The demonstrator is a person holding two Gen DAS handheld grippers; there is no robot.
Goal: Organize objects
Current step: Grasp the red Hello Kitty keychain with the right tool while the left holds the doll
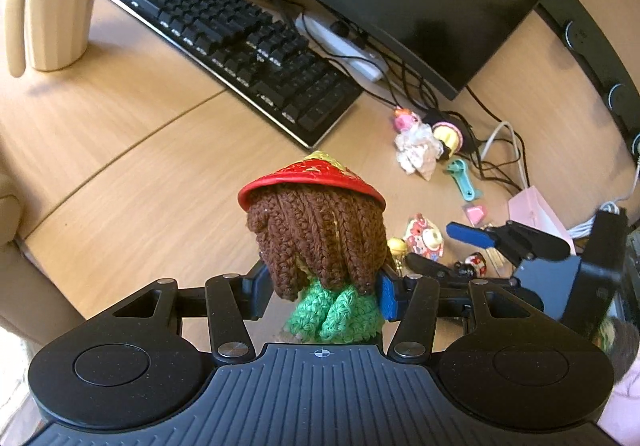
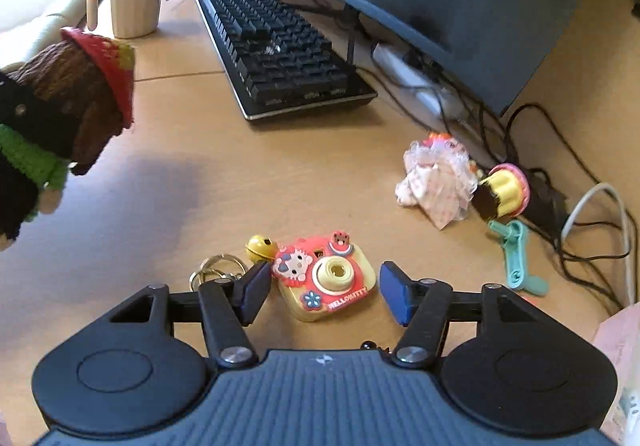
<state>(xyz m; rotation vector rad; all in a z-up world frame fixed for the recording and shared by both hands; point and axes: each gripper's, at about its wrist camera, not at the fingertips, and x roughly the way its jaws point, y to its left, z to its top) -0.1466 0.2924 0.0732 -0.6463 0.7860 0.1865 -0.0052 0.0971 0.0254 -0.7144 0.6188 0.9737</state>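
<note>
Doll, crocheted, is clamped in the left gripper above the tabletop; soft yarn could slip. Right gripper has jaws apart around a toy camera; closing might snag its keyring. Only the right view shows that keyring; only the left shows the clamped grip.

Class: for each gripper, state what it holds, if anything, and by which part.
The left gripper clamps the crocheted doll at its lower hair and green collar. The right gripper holds nothing; its fingers are open around the toy camera.
</note>
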